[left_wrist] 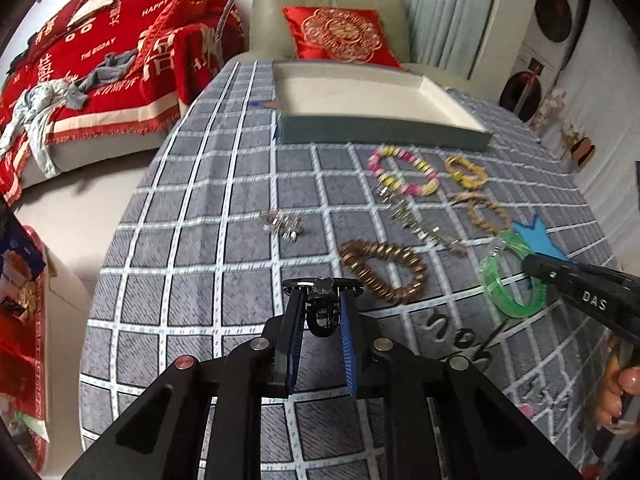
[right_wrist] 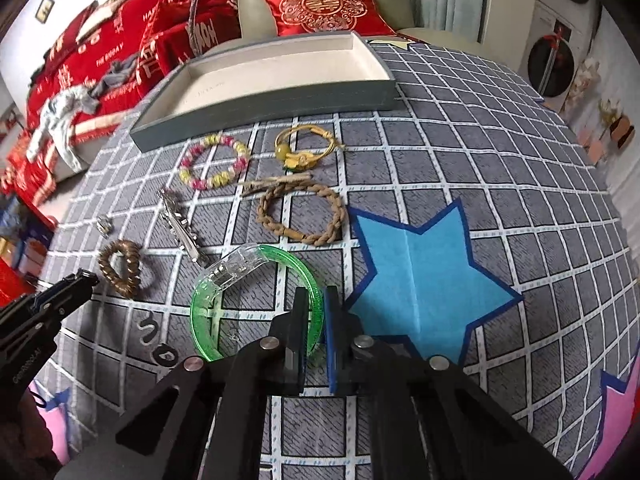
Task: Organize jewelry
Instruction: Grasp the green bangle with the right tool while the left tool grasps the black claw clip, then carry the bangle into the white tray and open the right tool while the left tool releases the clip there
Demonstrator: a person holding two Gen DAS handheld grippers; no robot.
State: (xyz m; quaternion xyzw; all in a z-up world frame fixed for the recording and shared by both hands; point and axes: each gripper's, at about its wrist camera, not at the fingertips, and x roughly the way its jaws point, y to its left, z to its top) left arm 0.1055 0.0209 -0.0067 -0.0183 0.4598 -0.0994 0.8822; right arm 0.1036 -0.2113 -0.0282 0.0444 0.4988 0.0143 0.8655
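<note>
My left gripper is shut on a black hair clip with a silver ornament, held just above the checked cloth. My right gripper is shut on the rim of a green translucent bangle; the bangle also shows in the left wrist view. Loose on the cloth lie a gold bead bracelet, a pink and yellow bead bracelet, a braided rope bracelet, a yellow cord bracelet, a silver hair pin and a small silver clip. A shallow grey tray with a white inside stands beyond them.
The round table has a grey checked cloth with a blue star patch. A green armchair with a red cushion stands behind the tray. A sofa with a red blanket is at the left.
</note>
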